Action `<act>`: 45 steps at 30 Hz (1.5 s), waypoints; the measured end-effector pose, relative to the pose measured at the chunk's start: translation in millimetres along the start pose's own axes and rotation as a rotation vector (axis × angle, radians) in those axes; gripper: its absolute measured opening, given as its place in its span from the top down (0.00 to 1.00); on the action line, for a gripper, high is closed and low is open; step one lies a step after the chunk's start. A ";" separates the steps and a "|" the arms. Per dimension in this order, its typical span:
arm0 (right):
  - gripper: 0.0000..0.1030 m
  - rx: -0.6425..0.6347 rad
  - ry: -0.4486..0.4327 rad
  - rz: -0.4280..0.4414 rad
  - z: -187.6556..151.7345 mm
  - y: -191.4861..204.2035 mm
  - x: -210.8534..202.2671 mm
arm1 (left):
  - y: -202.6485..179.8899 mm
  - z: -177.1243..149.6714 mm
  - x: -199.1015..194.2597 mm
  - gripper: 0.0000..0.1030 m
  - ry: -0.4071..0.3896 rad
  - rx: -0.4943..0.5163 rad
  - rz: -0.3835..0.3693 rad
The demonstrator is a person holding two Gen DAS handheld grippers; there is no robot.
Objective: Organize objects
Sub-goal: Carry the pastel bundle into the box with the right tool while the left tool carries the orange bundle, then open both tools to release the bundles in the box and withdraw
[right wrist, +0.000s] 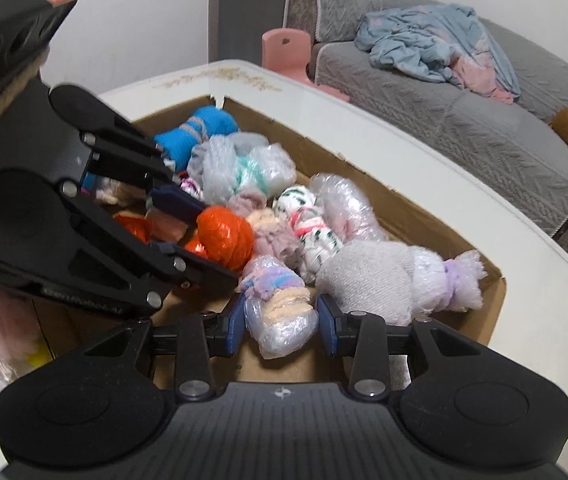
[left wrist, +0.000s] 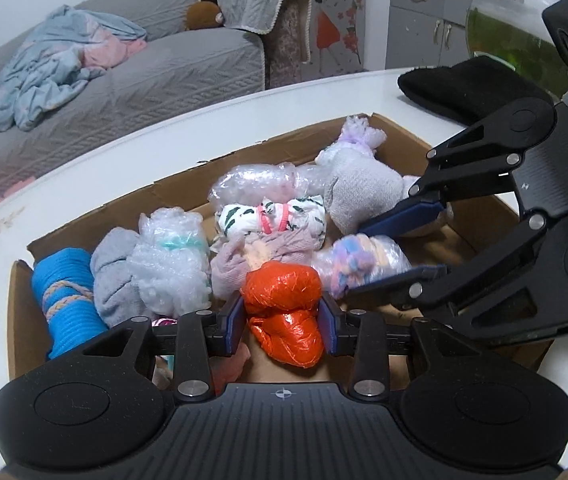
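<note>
Orange bundle [left wrist: 284,304], blue roll [left wrist: 66,300], brown box [left wrist: 403,128], grey sofa [left wrist: 124,92]

Home living room, grey quilted sofa [left wrist: 124,80] carried a crumpled blue-pink blanket [left wrist: 56,64], white table [left wrist: 204,120] stood before it, glass fishbowl [left wrist: 511,24] with green water sat there, grey cabinet [left wrist: 423,20] and small pink chair [right wrist: 284,50] stood nearby.

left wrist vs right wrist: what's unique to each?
Left wrist only: black cloth and green-water glass bowl on the table. Right wrist only: pink chair beside the sofa. Both: cardboard box of bundles, left tool around the orange bundle, right tool around the clear-wrapped pastel bundle.
</note>
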State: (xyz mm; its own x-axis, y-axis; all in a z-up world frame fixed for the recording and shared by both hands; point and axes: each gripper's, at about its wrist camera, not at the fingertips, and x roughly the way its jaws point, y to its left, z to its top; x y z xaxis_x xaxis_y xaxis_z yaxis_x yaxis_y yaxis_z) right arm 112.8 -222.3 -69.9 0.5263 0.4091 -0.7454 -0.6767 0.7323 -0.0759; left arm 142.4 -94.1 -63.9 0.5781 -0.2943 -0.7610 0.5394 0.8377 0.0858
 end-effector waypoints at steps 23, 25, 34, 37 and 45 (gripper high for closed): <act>0.27 -0.036 0.107 -0.008 -0.9 12.8 -6.8 | -2.7 13.3 -5.2 0.17 0.081 -0.032 0.038; 0.21 -0.041 0.104 -0.016 -1.4 15.2 -10.4 | -5.8 14.7 -8.8 0.16 0.083 -0.032 0.043; 0.17 -0.027 0.067 -0.036 2.6 19.8 -37.5 | -14.9 20.6 -39.8 0.08 0.053 -0.038 0.053; 0.15 -0.017 0.037 -0.056 0.0 25.6 -51.8 | -16.6 15.6 -57.8 0.07 0.027 -0.047 0.055; 0.07 -0.009 -0.089 -0.064 -24.5 67.7 -101.3 | -10.0 -27.4 -121.1 0.03 -0.074 -0.112 0.084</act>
State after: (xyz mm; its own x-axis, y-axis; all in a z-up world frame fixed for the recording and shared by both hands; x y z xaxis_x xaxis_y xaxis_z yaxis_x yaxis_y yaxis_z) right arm 1.1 -227.5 -15.8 0.6122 0.4088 -0.6768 -0.6448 0.7536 -0.1280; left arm 50.2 -54.2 9.9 0.6639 -0.2504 -0.7046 0.4178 0.9057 0.0718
